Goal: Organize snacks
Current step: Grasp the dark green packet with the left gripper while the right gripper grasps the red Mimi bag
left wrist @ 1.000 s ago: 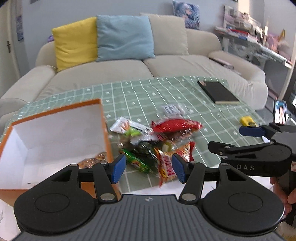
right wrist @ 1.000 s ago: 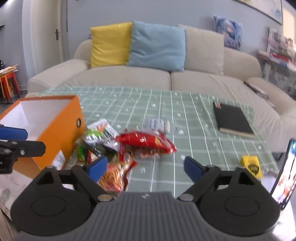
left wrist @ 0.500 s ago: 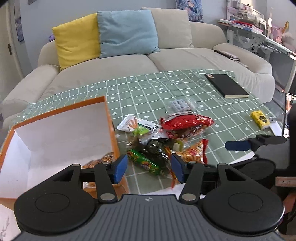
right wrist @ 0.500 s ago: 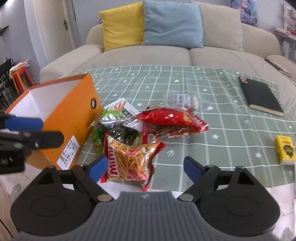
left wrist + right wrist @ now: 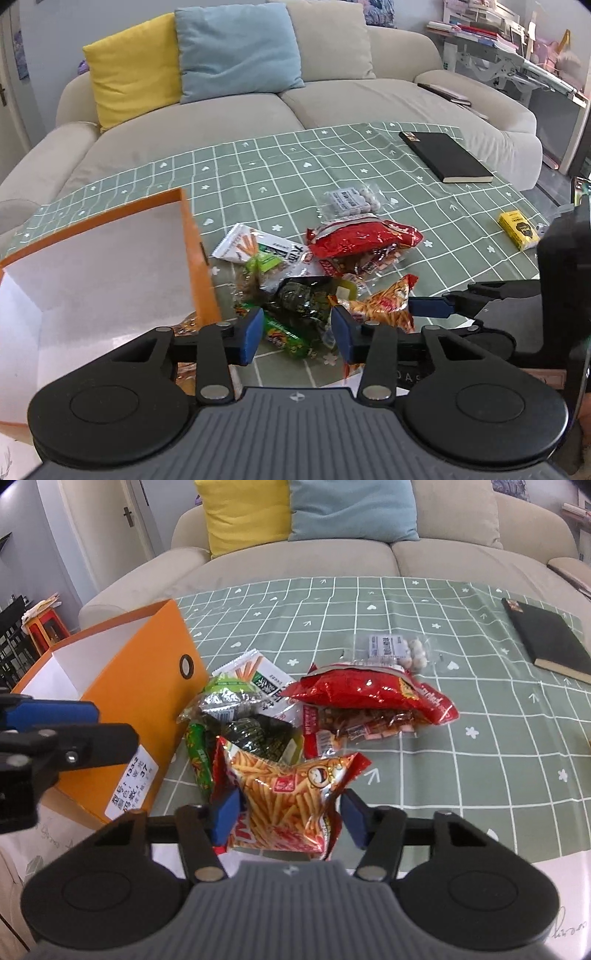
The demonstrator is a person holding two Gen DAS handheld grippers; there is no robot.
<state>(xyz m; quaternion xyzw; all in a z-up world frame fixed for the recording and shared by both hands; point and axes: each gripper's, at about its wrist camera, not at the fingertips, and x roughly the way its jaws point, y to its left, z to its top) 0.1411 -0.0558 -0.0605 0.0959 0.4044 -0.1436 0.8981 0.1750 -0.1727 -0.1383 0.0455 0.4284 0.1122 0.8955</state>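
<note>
Right gripper (image 5: 288,818) has just been closing, its jaws bracketing the fries bag (image 5: 291,797) at the table's near edge; pads look about touching the crinkled sides, firm pinch not confirmed. Bag's long axis runs straight away from this tool. Left gripper (image 5: 297,330), also just narrowing, half-spread over the green packet (image 5: 286,334), nothing pinched. Orange box (image 5: 122,701) sits at the near-left corner.

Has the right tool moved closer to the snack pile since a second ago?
Yes. The right tool has come down toward the pile beside the orange box; its jaws, just closing, now flank the fries bag.
</note>
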